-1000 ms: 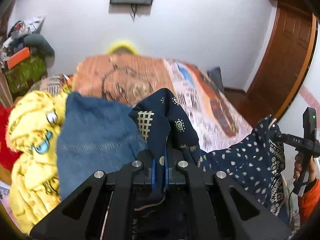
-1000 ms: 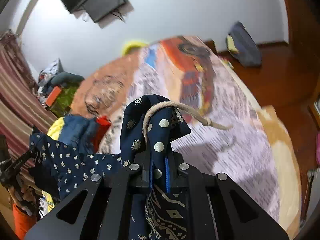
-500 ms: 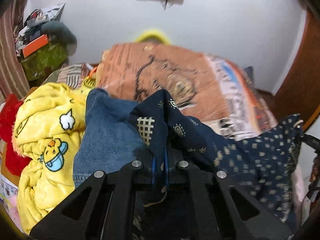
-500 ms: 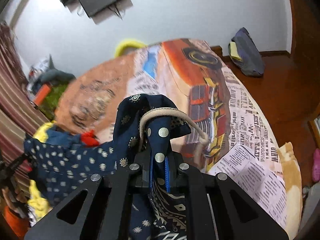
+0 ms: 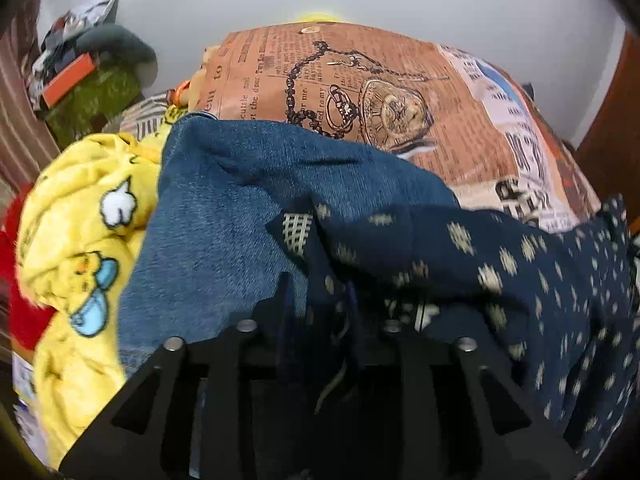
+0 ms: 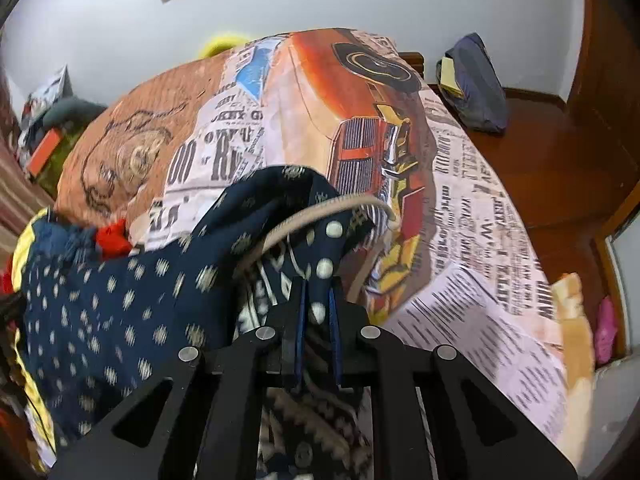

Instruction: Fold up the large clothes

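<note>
Navy garment (image 5: 500,264) showing cream dots; jeans (image 5: 224,216) showing blue; blanket (image 5: 76,248) showing yellow cartoons; bedsheet (image 6: 460,184) showing orange newsprint.

The right gripper (image 6: 318,300) pinches the navy dotted garment (image 6: 132,300), seemingly at its drawstring (image 6: 320,210), above the newspaper-print bedspread (image 6: 472,208).

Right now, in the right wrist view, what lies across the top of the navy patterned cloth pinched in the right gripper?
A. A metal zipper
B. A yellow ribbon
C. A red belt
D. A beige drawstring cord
D. A beige drawstring cord arcs over the bunched navy patterned garment just above the right gripper, whose jaws are shut on that cloth over the printed bedspread.
</note>
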Demonstrator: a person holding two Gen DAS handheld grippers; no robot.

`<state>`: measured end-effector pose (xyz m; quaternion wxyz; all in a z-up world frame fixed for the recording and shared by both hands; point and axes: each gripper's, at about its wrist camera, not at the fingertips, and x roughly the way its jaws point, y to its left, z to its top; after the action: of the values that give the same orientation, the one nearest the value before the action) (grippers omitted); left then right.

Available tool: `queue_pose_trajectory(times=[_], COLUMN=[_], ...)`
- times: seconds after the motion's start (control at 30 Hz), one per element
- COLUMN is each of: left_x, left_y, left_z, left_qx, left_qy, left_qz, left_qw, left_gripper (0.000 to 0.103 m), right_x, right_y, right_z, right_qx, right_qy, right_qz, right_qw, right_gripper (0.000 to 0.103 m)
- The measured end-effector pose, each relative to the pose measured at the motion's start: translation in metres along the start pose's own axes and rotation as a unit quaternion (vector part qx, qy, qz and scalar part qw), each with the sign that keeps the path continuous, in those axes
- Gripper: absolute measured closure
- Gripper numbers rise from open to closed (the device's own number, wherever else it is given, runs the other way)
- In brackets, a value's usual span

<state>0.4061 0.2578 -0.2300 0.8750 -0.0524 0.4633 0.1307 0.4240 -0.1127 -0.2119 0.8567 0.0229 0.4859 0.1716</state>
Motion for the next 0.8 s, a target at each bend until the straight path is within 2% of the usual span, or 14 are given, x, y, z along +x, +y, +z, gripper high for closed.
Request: queue_pose_trajectory(times=[0.03, 0.23, 0.4, 0.43, 0.5, 0.6, 0.67, 0.8], left_x=[-0.006, -0.047, -0.093, -0.105, -0.124, -0.154, -0.173, -0.193], left_y=[0.0, 0.0, -0.002, -0.003, -0.004, -0.005, -0.003, -0.003], left_z=[-0.002, -0.018, -0.036, -0.04, -0.048, -0.064, -0.078, -0.102], left_qx=[0.004, 0.024, 0.037, 0.041, 0.047, 0.055, 0.055, 0.056], left_qy=[0.003, 0.001, -0.017, -0.023, -0.036, -0.051, -0.058, -0.057], left_qz=[0.004, 0.0, -0.011, -0.012, -0.015, -0.018, -0.026, -0.044], left_qw=[1.0, 0.9997, 0.9991, 0.9988, 0.9981, 0.997, 0.9965, 0.9958], left_gripper=[0.068, 0.065, 0.062, 0.06, 0.054, 0.033, 0.014, 0.011], right_x=[-0.008, -0.06, -0.114, -0.123, -0.144, -0.166, -0.177, -0.191], right_y=[0.001, 0.007, 0.022, 0.024, 0.029, 0.034, 0.036, 0.039], right_z=[-0.002, -0.02, -0.039, -0.043, -0.053, -0.065, -0.074, -0.095], right_qx=[-0.005, -0.014, -0.042, -0.047, -0.054, -0.054, -0.056, -0.054], right_qy=[0.004, -0.001, -0.04, -0.048, -0.06, -0.071, -0.069, -0.067], right_qz=[-0.006, 0.007, 0.01, 0.011, 0.01, 0.007, 0.001, 0.001], right_qw=[1.0, 1.0, 0.998, 0.998, 0.997, 0.996, 0.996, 0.996], right_gripper=[0.093, 0.087, 0.055, 0.052, 0.034, 0.022, 0.02, 0.02])
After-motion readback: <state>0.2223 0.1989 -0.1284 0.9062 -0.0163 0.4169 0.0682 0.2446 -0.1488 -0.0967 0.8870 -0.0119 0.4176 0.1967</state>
